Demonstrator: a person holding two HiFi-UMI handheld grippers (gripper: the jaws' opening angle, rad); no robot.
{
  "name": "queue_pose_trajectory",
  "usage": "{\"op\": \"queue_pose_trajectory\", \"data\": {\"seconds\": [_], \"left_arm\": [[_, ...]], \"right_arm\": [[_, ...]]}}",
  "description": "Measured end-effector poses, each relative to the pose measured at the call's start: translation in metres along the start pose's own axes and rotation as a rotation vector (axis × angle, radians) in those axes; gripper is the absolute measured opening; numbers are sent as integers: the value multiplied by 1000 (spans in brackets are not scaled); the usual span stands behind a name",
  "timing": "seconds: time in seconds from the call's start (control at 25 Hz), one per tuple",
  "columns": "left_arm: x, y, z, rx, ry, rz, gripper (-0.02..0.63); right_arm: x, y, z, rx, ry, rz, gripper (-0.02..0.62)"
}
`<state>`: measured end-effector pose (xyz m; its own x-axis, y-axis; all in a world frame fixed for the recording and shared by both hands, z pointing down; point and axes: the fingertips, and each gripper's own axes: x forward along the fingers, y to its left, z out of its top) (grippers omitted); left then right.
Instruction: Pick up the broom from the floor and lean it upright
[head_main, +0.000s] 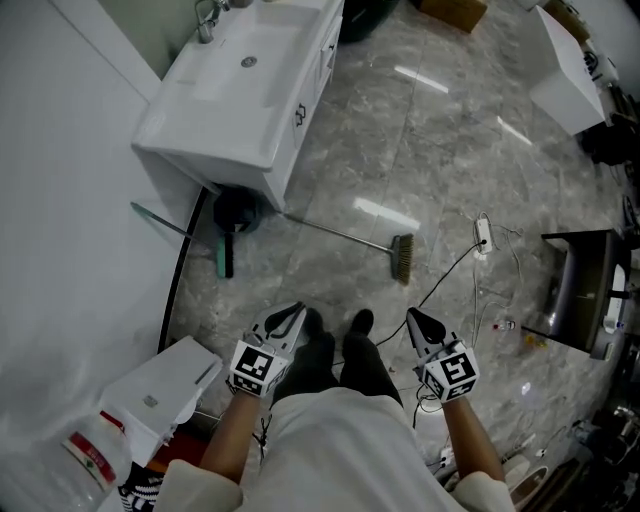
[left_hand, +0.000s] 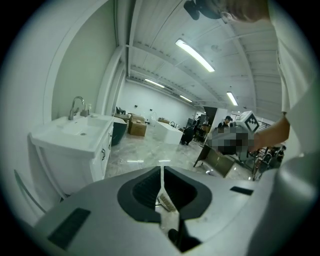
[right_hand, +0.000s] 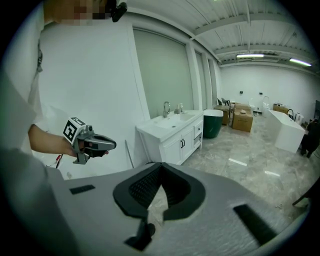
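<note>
Broom (head_main: 340, 232): lies flat on the grey tile floor (head_main: 450, 150). Its thin, metal-looking handle runs from under the white vanity (head_main: 230, 110) at left to the bristle head (head_main: 402, 258) at right.

Handling (judgement): light, stiff and head-heavy. The smooth, narrow shaft will probably slip or roll between the pads. The best hold looks to be mid-shaft or somewhat nearer the head, with a second hold farther up the handle to tip it upright.

Left gripper (head_main: 296, 311): jaws together, nothing held. The middle of the handle lies ahead of its tips, well apart and lower, on the floor.

Right gripper (head_main: 413, 316): jaws pressed together, empty. The bristle head lies almost straight ahead of its tips, near but not touching.

Neither gripper touches the broom.
</note>
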<state>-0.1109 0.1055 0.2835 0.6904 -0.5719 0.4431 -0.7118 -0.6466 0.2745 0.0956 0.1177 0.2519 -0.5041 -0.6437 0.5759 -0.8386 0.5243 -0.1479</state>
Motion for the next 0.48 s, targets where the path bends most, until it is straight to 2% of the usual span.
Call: {"op": "queue_pose_trajectory", "data": {"seconds": [0.32, 0.48], "left_arm": [[48, 28, -21, -28, 29, 3, 20], [81, 48, -33, -43, 46, 22, 20]], "right_arm": [[63, -33, -4, -41, 39, 31, 2], [107, -57, -16, -27, 54, 67, 3]]}}
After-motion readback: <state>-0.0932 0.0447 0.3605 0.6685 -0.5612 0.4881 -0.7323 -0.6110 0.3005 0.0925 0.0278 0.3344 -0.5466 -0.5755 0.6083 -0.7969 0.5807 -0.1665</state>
